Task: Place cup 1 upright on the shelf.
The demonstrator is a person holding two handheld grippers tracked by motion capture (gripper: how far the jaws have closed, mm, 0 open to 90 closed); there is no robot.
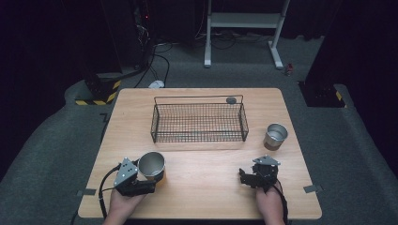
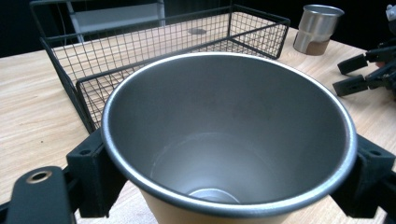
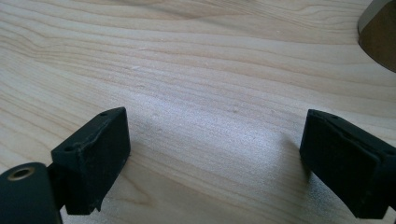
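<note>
A steel cup (image 1: 151,164) with a tan band at its base stands near the table's front left. My left gripper (image 1: 154,177) is shut on it, one black pad on each side of the wall below the rim. From the left gripper view I look straight into this cup (image 2: 229,140) and see nothing inside; the left gripper (image 2: 229,186) clamps it from both sides. A second steel cup (image 1: 275,136) stands upright at the right, beside the basket. My right gripper (image 1: 244,177) rests low at the front right, open, with bare wood between its jaws (image 3: 215,158).
A black wire basket (image 1: 199,136) sits in the middle of the wooden table (image 1: 202,192), with a small grey disc (image 1: 231,100) at its far right corner. Dark stands, cables and a white frame stand on the floor beyond the table.
</note>
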